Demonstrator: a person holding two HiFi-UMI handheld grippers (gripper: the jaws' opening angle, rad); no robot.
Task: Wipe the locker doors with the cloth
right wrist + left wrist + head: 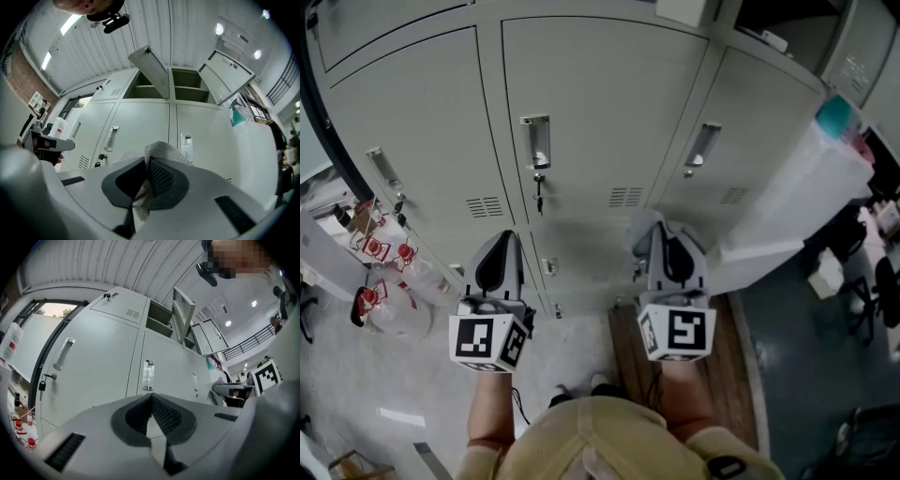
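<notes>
Grey metal locker doors fill the head view, each with a recessed handle; a key hangs under the middle one. Both grippers are held up close in front of the lower lockers. My right gripper is shut on a grey woven cloth, which bunches up past the fingertips; a bit of cloth shows at its left in the head view. It stays short of the doors. My left gripper is shut with nothing in it, pointing at the left and middle doors.
A white bulky thing with a teal-capped bottle stands by the right locker. Red-tagged keys and a plastic bag lie at the left on the floor. A wooden board sits under my right arm. Two upper locker doors hang open.
</notes>
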